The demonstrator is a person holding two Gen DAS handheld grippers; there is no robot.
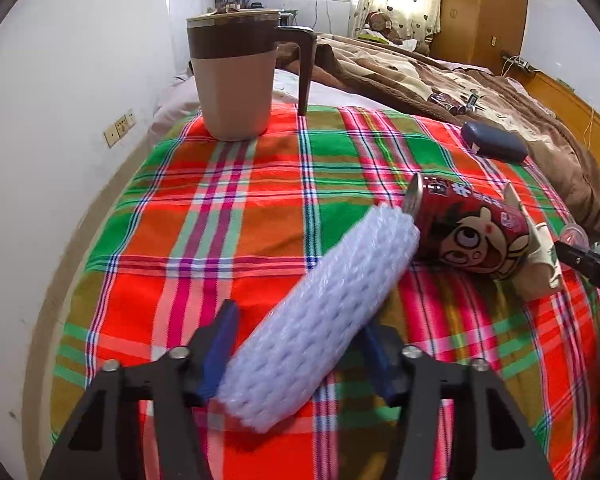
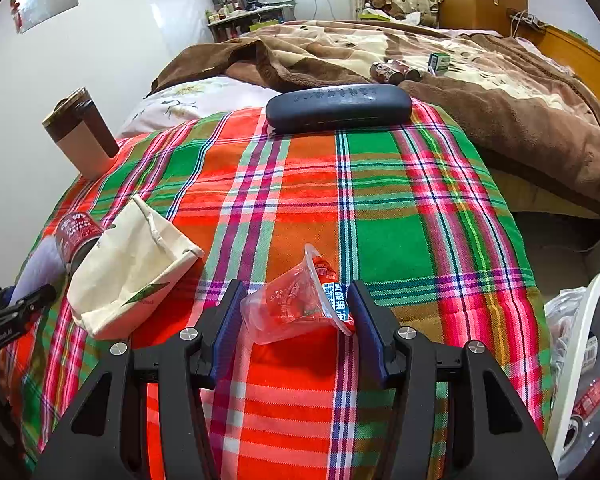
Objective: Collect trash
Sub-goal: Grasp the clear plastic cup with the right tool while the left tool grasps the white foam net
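Observation:
A white foam net sleeve (image 1: pixel 320 304) lies slantwise on the plaid cloth (image 1: pixel 228 240). My left gripper (image 1: pixel 300 320) is shut on its near end, with both blue pads against its sides. Beside its far end a red drink can (image 1: pixel 468 228) lies on its side against a cream cloth bag (image 2: pixel 132 272). In the right wrist view a clear plastic cup (image 2: pixel 296 308) with a torn red lid lies on its side. My right gripper (image 2: pixel 296 286) is shut on it, one pad at its base and one at its rim.
A brown and beige lidded mug (image 1: pixel 234 80) stands at the cloth's far left corner. A dark glasses case (image 2: pixel 338 106) lies at the far edge. Behind is a bed with a brown blanket (image 2: pixel 500 92). A white bin (image 2: pixel 580 360) holding wrappers stands at the right.

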